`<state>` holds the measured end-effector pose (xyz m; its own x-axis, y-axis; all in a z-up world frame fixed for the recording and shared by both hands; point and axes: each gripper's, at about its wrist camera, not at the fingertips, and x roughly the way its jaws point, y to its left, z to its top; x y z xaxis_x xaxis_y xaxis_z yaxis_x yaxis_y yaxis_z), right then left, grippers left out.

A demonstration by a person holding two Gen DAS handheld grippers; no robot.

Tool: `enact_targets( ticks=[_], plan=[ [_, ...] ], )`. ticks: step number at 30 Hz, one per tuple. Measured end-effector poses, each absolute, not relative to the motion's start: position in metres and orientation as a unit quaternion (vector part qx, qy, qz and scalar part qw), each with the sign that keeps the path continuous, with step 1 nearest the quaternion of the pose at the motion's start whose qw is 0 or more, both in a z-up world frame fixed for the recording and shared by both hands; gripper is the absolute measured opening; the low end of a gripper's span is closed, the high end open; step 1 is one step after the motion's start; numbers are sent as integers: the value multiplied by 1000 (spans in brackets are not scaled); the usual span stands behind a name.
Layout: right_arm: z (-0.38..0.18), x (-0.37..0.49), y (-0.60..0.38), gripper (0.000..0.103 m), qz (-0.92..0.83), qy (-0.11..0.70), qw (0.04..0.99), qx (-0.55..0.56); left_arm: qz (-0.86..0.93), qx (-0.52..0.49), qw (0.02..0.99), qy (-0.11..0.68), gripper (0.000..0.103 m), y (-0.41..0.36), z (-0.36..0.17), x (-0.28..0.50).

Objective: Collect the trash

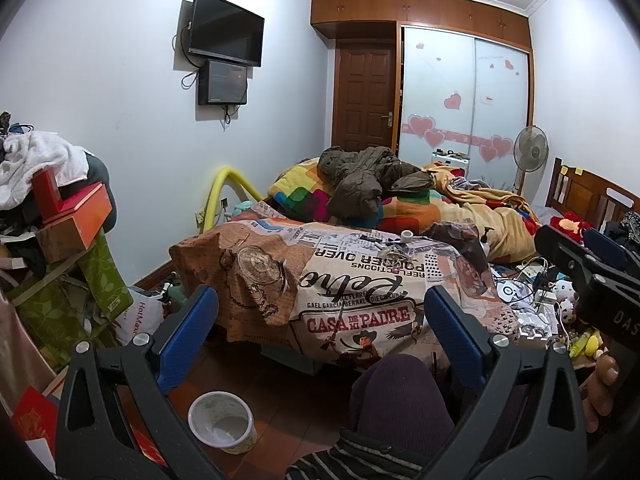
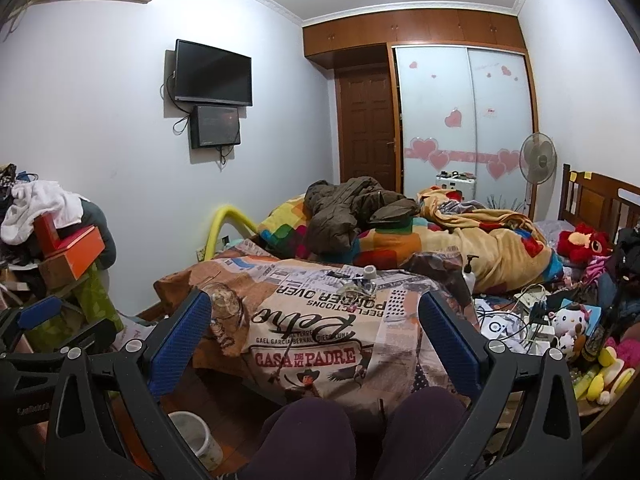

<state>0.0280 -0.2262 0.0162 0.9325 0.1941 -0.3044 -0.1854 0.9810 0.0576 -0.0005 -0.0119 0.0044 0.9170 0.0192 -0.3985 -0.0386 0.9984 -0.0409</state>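
Currently I hold my left tool and right tool spread wide, gripping nothing, above my knees; the empty paper cup stands on the floor by the bed.

Pale walls, black TV mounted on left wall. Brown door beside frosted wardrobe with heart stickers. Cluttered bed, standing fan, wooden floor.

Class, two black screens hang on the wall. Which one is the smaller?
The lower screen is the smaller. It hangs directly beneath the wide television, near that set's right half, and has a cable dangling below it.
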Motion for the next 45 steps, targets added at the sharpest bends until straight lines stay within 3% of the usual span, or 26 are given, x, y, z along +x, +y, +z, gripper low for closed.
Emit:
enact_targets(
  ticks=[21,45],
  plan=[
    [5,35,-207,103,126,218,968,14,24,-31,978,207,103,1,-2,-5],
    [7,35,-200,103,127,215,968,13,25,-36,977,211,103,1,-5,-2]
  ],
)
